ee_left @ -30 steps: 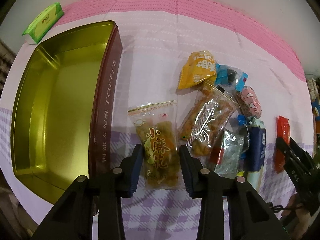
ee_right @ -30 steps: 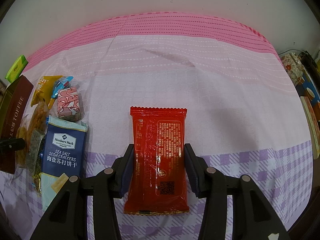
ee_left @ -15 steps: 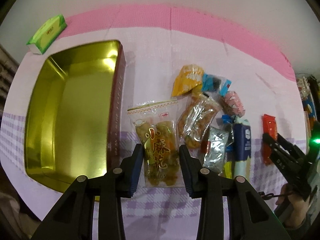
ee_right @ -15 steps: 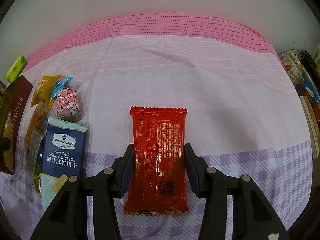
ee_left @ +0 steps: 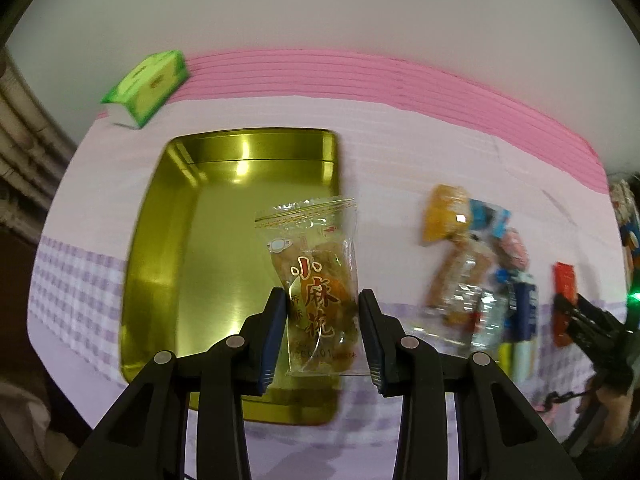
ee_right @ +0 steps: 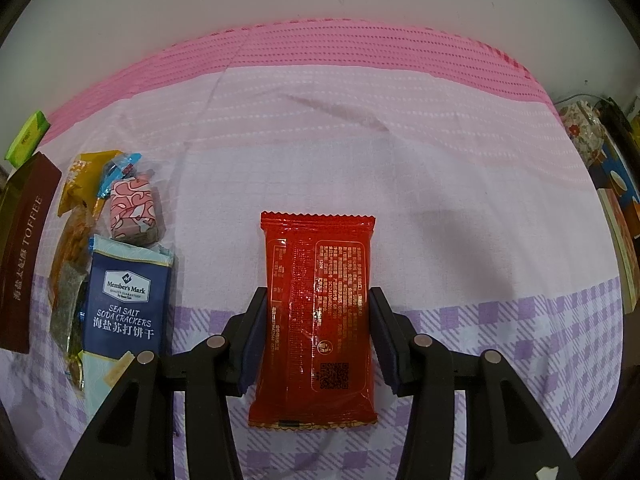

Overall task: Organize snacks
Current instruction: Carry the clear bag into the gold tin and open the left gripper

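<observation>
Carrying the clear snack packet (ee_left: 316, 292) clamped in my left gripper (ee_left: 323, 338) above the gold tin (ee_left: 160, 248), I'm judging release comes next; my right gripper (ee_right: 316, 340) is straddling the red packet (ee_right: 316, 304) on the cloth, grip uncertain.

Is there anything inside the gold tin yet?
No: in the left wrist view the gold tin shows only its bare shiny floor, and the clear snack bag is held in the left gripper above it.
</observation>
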Demonstrator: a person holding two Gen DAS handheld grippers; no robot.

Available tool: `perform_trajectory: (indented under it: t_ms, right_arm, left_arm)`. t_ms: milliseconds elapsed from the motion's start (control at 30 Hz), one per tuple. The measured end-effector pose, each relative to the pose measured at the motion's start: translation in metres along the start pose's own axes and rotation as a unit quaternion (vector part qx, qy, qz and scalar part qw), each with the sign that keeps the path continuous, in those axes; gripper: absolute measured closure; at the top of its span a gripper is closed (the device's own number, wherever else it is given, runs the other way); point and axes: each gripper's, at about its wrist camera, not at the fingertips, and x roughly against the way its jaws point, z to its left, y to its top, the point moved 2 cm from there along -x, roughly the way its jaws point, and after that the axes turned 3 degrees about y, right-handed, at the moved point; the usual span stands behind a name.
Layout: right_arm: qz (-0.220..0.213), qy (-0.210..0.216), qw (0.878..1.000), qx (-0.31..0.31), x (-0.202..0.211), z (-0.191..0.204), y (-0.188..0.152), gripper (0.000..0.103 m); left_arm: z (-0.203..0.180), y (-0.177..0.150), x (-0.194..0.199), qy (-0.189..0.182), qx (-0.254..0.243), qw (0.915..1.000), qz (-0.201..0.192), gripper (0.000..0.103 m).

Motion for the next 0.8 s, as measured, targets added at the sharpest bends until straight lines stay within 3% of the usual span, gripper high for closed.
perform_trajectory:
  t_ms: [333, 800]
  right_arm:
    - [0.009, -0.007, 1.000, -0.011, -0.002, 0.001, 0.001, 0.057]
    - [0.014, -0.014, 0.999, -0.026, -0.004, 0.000, 0.006, 0.057]
  left_arm:
    - [0.052, 0.003, -0.030, 0.052, 0.010, 0.9986, 0.009, 0.065]
    - [0.077, -0.008, -0.059, 0.088, -0.014, 0.9954, 0.034, 0.065]
